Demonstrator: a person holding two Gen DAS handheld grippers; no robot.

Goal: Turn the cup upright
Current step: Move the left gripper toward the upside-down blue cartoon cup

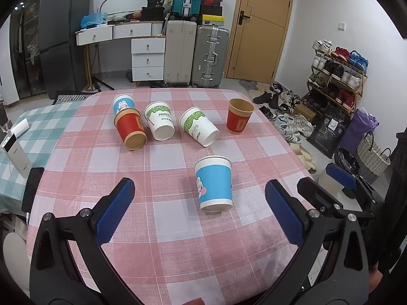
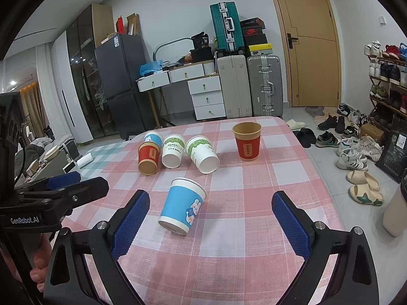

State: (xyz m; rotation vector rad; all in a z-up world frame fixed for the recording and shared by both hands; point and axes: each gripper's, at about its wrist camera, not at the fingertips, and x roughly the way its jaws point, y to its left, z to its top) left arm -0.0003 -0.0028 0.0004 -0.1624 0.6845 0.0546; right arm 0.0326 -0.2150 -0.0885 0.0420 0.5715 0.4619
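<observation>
Six paper cups sit on the worktop (image 1: 84, 157), which is covered by a pink checked cloth. Left gripper (image 1: 201, 211): released, blue pads spread wide, nothing held. Right gripper (image 2: 209, 222): also released, pads wide apart, nothing held.

The near blue cup (image 1: 214, 183) with the rabbit print lies between the pads of both grippers, just ahead of the fingertips and touching neither. Its orientation looks tilted or inverted, with the narrower end toward the camera; I cannot tell for certain which end rests on the cloth.

Farther ahead of the grippers, a row of four cups: a red cup on its side (image 1: 130, 129), a second blue cup (image 1: 123, 103) just behind and touching it, then two white cups with green leaf print, the left white cup (image 1: 159, 120) and the right white cup (image 1: 199, 126), both on their sides with open mouths toward the grippers.

Ahead and to the right, well apart from the row, an upright red cup (image 1: 239, 116) stands mouth up.

In the right wrist view the left gripper shows at the left edge, beside the worktop.
</observation>
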